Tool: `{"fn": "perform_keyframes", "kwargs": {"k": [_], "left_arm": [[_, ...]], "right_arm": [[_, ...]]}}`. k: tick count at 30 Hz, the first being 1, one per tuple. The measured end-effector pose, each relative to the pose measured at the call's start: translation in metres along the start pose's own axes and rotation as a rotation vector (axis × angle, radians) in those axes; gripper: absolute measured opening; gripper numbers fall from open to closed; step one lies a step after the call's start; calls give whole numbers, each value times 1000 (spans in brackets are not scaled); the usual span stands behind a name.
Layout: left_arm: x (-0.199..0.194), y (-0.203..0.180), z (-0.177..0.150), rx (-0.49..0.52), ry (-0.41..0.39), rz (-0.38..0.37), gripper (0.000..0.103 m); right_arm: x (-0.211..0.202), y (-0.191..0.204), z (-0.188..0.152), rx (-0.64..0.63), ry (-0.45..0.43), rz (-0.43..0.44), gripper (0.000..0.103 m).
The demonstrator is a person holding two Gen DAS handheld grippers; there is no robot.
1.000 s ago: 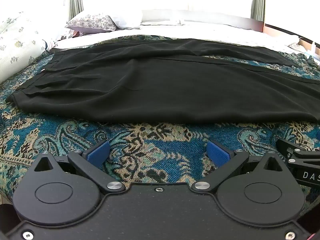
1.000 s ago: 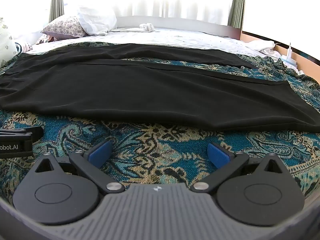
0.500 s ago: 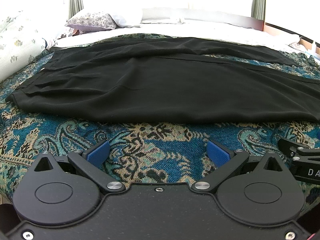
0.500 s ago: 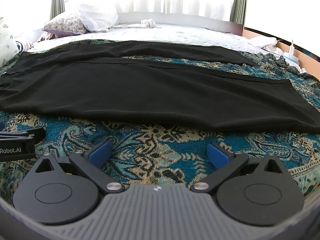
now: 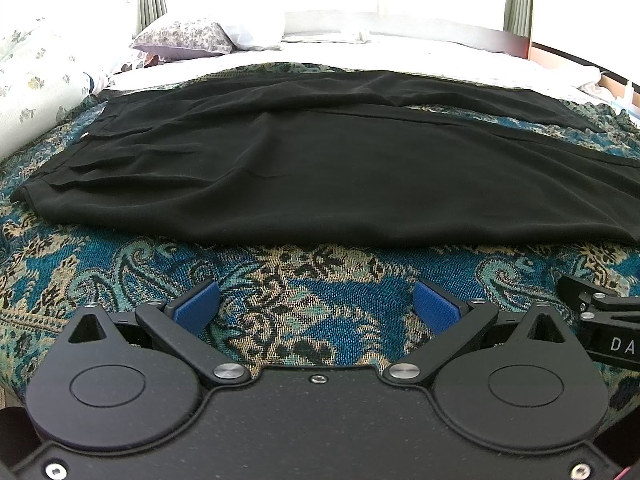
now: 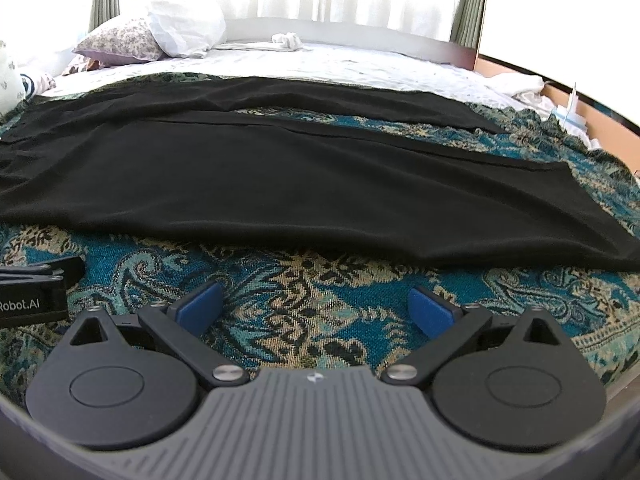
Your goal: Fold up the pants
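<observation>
Ahead, flat black pants

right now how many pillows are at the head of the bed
2. A grey floral patterned pillow lies at the far left, and a plain white pillow leans against its right side. The bright window behind may hide more.

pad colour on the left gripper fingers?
Blue pads on black arms; clearest in the left wrist view.
</observation>
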State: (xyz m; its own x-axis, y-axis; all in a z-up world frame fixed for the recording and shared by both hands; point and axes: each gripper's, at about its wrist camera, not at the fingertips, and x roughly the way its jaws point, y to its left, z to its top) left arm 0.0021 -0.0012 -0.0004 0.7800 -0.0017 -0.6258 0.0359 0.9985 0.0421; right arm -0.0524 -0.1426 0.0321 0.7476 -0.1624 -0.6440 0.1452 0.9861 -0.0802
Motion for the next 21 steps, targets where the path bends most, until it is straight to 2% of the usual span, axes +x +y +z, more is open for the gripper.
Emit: {"fn": "perform_keyframes", "kwargs": {"k": [4, 11, 21], "left_arm": [[2, -1, 0, 0, 2, 0, 103], [2, -1, 1, 0, 5, -1, 103], [2, 0, 2, -1, 10, -2, 103]], "right_arm": [[-1, 4, 0, -27, 0, -5, 103], [6, -9, 9, 14, 75, 53, 103], [9, -10, 13, 23, 105, 55, 103]]}}
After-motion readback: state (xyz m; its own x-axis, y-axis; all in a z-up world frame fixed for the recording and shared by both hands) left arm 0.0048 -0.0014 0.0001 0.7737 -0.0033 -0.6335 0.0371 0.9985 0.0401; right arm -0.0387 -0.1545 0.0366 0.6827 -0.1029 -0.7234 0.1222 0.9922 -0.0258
